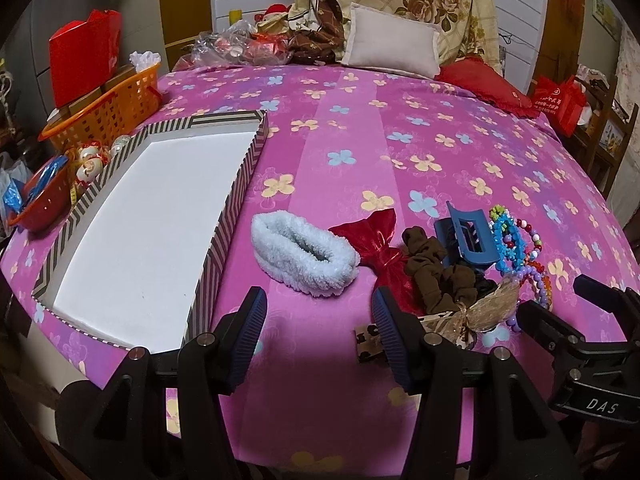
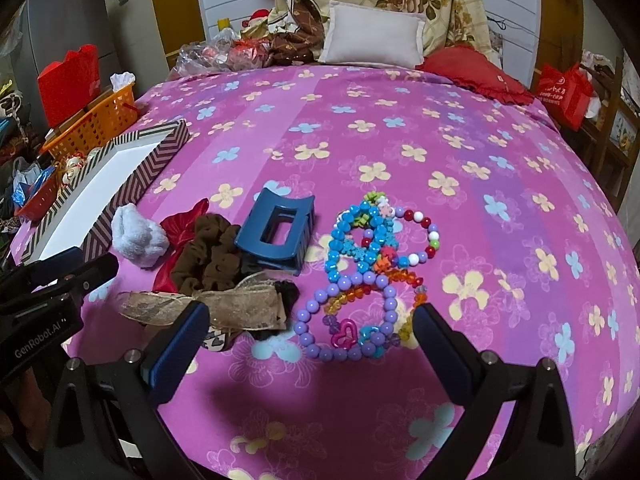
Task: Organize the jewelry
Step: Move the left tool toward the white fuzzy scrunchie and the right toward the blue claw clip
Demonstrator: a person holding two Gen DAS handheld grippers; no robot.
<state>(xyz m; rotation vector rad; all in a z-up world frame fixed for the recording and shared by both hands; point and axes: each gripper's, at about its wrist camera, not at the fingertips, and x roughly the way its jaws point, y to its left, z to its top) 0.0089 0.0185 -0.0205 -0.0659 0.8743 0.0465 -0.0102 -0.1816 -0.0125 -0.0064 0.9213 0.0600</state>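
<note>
A striped box [image 1: 224, 224] with a white inside lies on the pink bedspread at the left; it also shows in the right wrist view [image 2: 132, 184]. A pile lies to its right: a white fluffy scrunchie [image 1: 304, 256], a red bow [image 1: 376, 248], a brown scrunchie [image 2: 212, 256], a blue claw clip [image 2: 276, 236], a gold ribbon bow [image 2: 236, 308] and several bead bracelets [image 2: 360, 272]. My left gripper [image 1: 318, 340] is open and empty, just short of the fluffy scrunchie. My right gripper [image 2: 310, 344] is open and empty, its jaws on either side of the near purple bracelet [image 2: 344, 352].
An orange basket [image 1: 108, 108] and a red bowl [image 1: 40, 200] stand beyond the box at the bed's left edge. Pillows [image 1: 392, 40] and clutter lie at the headboard. A red bag [image 2: 564, 92] stands off the far right corner.
</note>
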